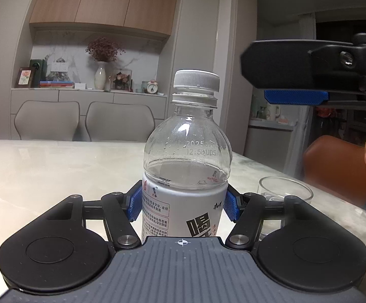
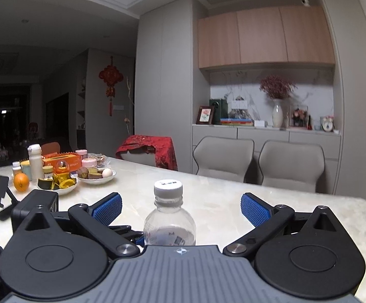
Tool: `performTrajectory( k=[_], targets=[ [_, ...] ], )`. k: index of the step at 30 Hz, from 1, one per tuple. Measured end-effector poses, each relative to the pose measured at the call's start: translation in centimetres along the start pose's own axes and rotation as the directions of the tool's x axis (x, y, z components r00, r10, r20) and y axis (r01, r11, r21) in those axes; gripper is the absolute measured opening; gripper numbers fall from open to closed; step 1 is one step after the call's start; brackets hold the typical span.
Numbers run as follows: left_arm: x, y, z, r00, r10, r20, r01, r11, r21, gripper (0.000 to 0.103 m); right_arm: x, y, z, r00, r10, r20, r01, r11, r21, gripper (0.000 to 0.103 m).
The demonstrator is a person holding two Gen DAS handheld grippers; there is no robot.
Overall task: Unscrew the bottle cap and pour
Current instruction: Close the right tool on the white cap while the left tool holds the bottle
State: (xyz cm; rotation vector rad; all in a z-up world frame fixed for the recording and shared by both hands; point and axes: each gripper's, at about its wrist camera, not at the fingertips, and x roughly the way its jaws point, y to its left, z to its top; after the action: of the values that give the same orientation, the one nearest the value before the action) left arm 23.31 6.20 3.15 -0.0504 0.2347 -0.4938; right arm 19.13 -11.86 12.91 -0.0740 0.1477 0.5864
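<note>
A: Left claw [image 1: 184, 203]: clamped on the bottle [image 1: 186, 166] at label height, a blue pad [image 1: 135, 203] pressed to each side. Bottle held upright on the pale marble surface [image 1: 56, 171], partly filled with clear liquid.

B: Cap [image 1: 196, 80]?

A: White, ribbed, seated on the neck. It is seen tilted a little in the left wrist view; whether it has been loosened cannot be told.

B: Right claw [image 2: 181, 208]?

A: Spread wide, nothing gripped. In its own view the cap [image 2: 168, 190] is seen between the two blue pads [image 2: 255, 208], well apart from both. In the left wrist view the right claw [image 1: 294, 85] is seen off to the right at cap height, turned on its side, not touching the cap.

B: Anything to pour into?

A: A clear glass [image 1: 285, 193] is noted on the surface just right of the bottle, behind the left claw's right finger.

B: Other items?

A: At the far left of the surface, in the right wrist view: an orange [image 2: 21, 182], plates of food [image 2: 95, 176], a white flask [image 2: 36, 161], an orange tissue box [image 2: 63, 162] and a black phone stand [image 2: 2, 200]. Two grey chairs [image 2: 258, 164] are seen on the far side.
</note>
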Motion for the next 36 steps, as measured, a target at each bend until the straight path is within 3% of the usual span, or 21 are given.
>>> performTrajectory(
  k=[4, 9, 13, 18, 21, 26, 32, 36],
  targets=[
    [0.0, 0.0, 0.0, 1.000, -0.001, 0.000, 0.001, 1.000, 0.001, 0.062, 0.6, 0.5, 0.5, 0.999, 0.031, 0.014, -0.031, 0.999, -0.013, 0.099],
    [0.0, 0.1, 0.0, 1.000, -0.002, 0.000, 0.002, 1.000, -0.005, 0.062, 2.0, 1.6, 0.5, 0.999, 0.040, -0.004, -0.041, 0.998, -0.043, 0.069],
    [-0.4, -0.1, -0.4, 1.000, -0.005, 0.000, 0.005, 1.000, -0.004, 0.062, 2.6, 1.6, 0.6, 1.000, 0.019, 0.001, -0.019, 1.000, -0.011, 0.066],
    [-0.5, -0.1, -0.4, 1.000, -0.008, -0.002, 0.008, 1.000, -0.005, 0.062, 3.0, 1.4, 0.7, 1.000, 0.018, -0.011, -0.018, 1.000, -0.007, 0.040],
    [-0.5, -0.1, -0.4, 1.000, -0.009, -0.002, 0.009, 1.000, -0.008, 0.062, 3.1, 1.3, 0.7, 1.000, 0.022, -0.019, -0.022, 1.000, -0.005, 0.032],
    [-0.5, 0.1, -0.3, 1.000, -0.019, -0.003, 0.019, 1.000, -0.007, 0.062, 3.3, 1.1, 0.8, 0.999, 0.027, -0.033, -0.027, 1.000, 0.000, 0.032],
    [-0.5, 0.1, -0.3, 0.999, -0.036, -0.005, 0.036, 0.999, 0.006, 0.062, 3.0, -1.6, 1.8, 0.982, 0.171, -0.076, -0.172, 0.985, -0.015, 0.032],
    [-0.5, 0.2, -0.3, 0.999, -0.045, -0.006, 0.045, 0.999, 0.007, 0.062, 3.4, -3.8, 2.2, 0.951, 0.295, -0.087, -0.299, 0.954, -0.030, 0.032]
  ],
)
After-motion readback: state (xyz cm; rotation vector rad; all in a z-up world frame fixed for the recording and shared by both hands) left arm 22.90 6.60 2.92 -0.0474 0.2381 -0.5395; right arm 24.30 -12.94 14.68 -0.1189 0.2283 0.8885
